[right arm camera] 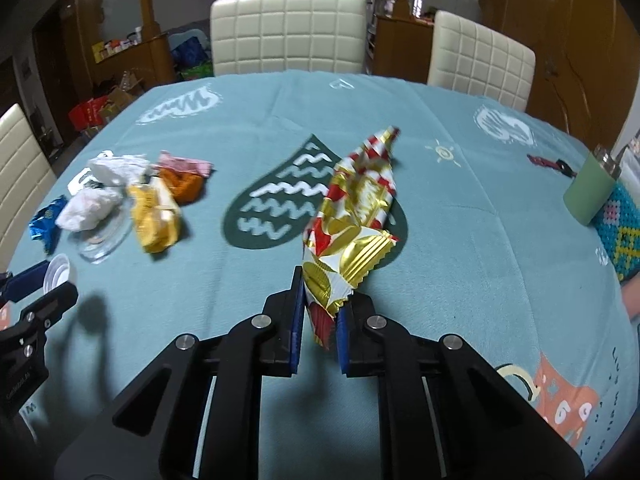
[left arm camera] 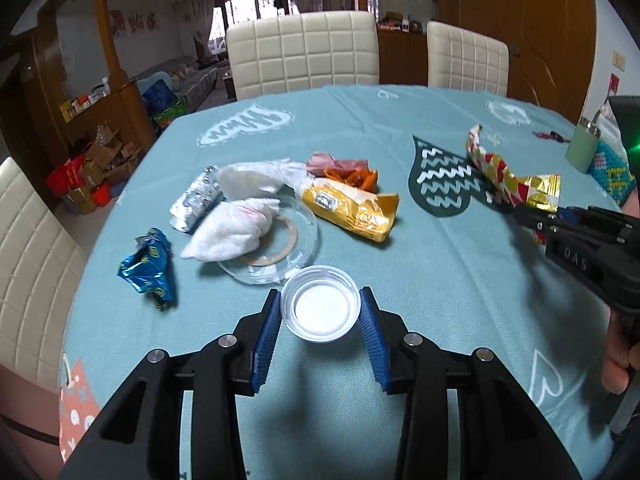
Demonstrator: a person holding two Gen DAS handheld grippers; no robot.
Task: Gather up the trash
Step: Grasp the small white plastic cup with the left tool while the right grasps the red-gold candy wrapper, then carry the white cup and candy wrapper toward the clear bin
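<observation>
Left wrist view: L gripper [left arm camera: 320, 312] angled down at table, bottom centre of frame, black arms splayed out to both lower corners.
L claw: blue pads [left arm camera: 267, 340] pressed on both sides of clear plastic lid [left arm camera: 320, 310], so clamped on it; lid rim-up, white inside.
Lid spot: lower centre of frame, just below glass dish [left arm camera: 304, 236]; whether it's lifted off the tablecloth [left arm camera: 440, 272] or resting on it, can't tell.
R gripper, same view: comes in from right edge, mid-height, tips pointing left [left arm camera: 532, 218]; part of a hand [left arm camera: 618, 360] on its handle, lower right.
Right wrist view: R gripper [right arm camera: 320, 312] also tilted down, bottom centre, arms fanning to lower corners.
R claw: nipped tight on bottom end of red-gold wrapper [right arm camera: 352, 220]; jaws nearly together w/ foil between.
Wrapper pose: stands up & away from the tips toward frame centre, over the dark teardrop print [right arm camera: 272, 200]; looks raised off the cloth.
Trash pile: left-centre in L view — blue wrapper [left arm camera: 150, 264], white tissue [left arm camera: 232, 228] lying in the dish, silver foil [left arm camera: 198, 200], yellow packet [left arm camera: 352, 208], orange packet [left arm camera: 352, 178], pink wrapper [left arm camera: 328, 160].
Far right: green cup [right arm camera: 592, 192], near right edge.
Backdrop: cream chairs [left arm camera: 302, 52] along far table edge, top centre.
</observation>
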